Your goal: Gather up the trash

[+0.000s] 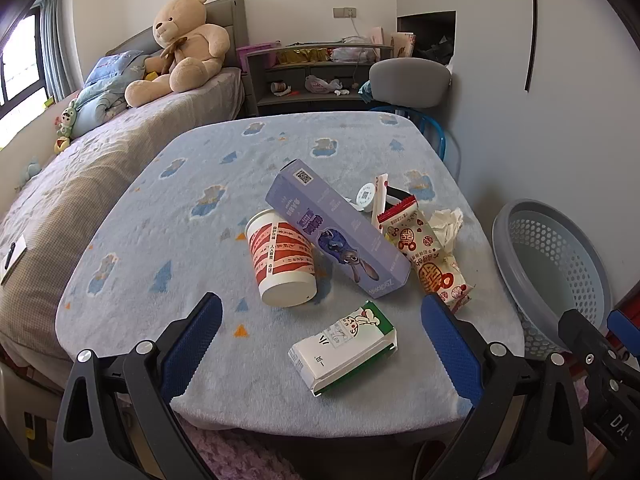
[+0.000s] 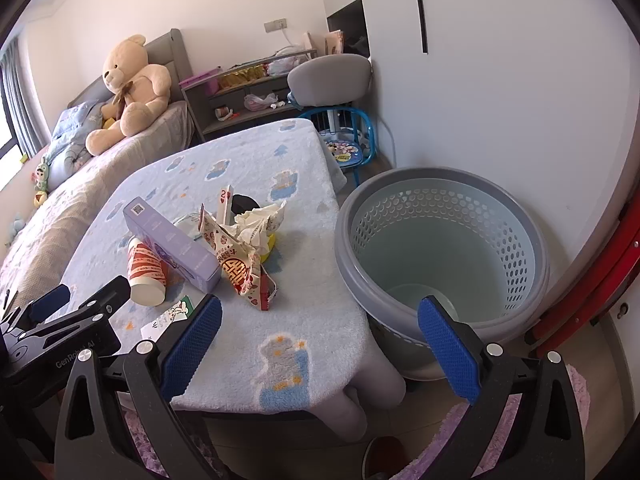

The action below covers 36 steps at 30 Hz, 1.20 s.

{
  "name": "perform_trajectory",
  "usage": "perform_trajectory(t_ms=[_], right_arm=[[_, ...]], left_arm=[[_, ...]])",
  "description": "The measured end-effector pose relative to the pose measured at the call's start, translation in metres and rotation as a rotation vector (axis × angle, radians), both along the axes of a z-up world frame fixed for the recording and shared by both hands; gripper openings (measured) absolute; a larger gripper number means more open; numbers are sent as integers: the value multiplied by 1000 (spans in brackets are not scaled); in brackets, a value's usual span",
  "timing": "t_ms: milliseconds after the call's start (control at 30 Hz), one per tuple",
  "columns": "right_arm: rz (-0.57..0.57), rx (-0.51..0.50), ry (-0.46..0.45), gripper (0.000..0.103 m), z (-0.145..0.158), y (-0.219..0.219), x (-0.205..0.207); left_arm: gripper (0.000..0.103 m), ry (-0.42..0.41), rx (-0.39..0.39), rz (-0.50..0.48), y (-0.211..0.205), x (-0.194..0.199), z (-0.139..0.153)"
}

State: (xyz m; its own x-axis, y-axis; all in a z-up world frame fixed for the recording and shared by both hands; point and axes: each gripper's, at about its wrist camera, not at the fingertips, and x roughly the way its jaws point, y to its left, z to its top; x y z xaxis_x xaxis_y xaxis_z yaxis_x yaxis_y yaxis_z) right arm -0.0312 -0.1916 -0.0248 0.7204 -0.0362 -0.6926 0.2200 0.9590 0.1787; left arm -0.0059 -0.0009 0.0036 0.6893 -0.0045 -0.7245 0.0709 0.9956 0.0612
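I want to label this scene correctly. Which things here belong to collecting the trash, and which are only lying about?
For the job:
- paper cup
- purple box
- milk carton
- snack wrappers
- crumpled tissue
- basket, nothing visible inside
- left tool and right tool, both open

Just lying about:
- teddy bear
- chair
- shelf

Your left gripper [image 1: 322, 344] hangs over the table's [image 1: 168, 240] near edge with its blue pads spread wide and nothing between them. Just beyond them a white and green carton [image 1: 344, 346] lies flat near that edge. Farther in, a red and white paper cup [image 1: 280, 264] lies on its side, a purple box [image 1: 336, 236] leaning across it. Snack wrappers [image 1: 428, 256] and a crumpled tissue [image 1: 448, 222] sit toward the table's right edge. A grey basket [image 1: 560, 272] stands beyond that edge.
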Motion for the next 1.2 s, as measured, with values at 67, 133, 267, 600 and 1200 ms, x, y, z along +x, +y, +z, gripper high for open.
perform_trajectory(t_ms=[67, 133, 267, 600, 1200], right_arm=[[-1, -2, -2, 96, 0, 0, 0], [0, -5, -3, 96, 0, 1, 0], [0, -5, -2, 96, 0, 1, 0], [1, -9, -2, 96, 0, 5, 0], [4, -14, -8, 96, 2, 8, -1]], left_arm=[[95, -1, 1, 1, -1, 0, -1], [95, -1, -2, 2, -1, -1, -1], [95, -1, 1, 0, -1, 0, -1], [95, -2, -1, -2, 2, -1, -1], [95, -1, -5, -2, 5, -2, -1]])
